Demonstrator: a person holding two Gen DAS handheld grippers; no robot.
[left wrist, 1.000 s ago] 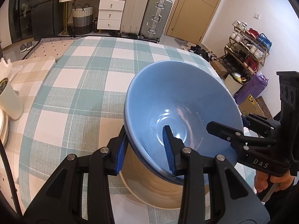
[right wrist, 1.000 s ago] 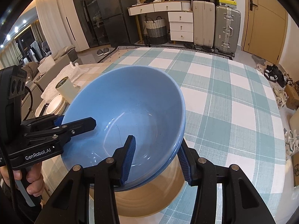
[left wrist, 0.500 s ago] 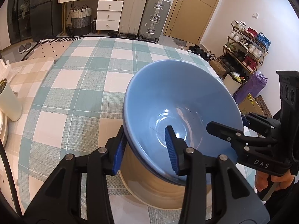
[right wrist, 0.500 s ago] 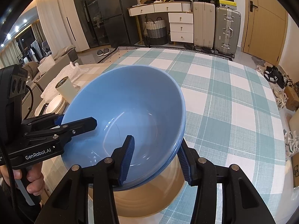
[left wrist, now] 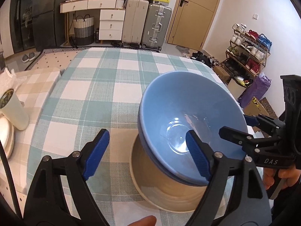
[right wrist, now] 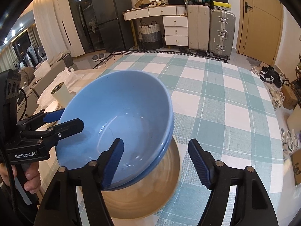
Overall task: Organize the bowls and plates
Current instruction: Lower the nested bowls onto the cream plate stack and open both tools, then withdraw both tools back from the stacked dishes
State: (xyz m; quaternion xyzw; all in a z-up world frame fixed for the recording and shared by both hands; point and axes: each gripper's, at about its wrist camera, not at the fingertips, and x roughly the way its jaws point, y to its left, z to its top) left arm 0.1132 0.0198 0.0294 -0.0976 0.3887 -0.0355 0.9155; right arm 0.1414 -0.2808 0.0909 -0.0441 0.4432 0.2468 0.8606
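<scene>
Both grippers' jaws have just been opening: the left gripper (left wrist: 148, 150) and right gripper (right wrist: 156, 162) now stand released, leaving the blue bowl (left wrist: 188, 113) nested on the beige bowl (left wrist: 169, 194) near the table's (left wrist: 105, 86) front edge.

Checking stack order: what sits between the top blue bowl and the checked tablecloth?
A second blue bowl, then a beige bowl; right wrist view.

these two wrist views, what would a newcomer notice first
The big blue bowl, nested in a second blue one on a beige bowl, sits tilted near the checked table's front edge. The left claw and right claw have just been opening, each straddling its rim without pressing.
</scene>
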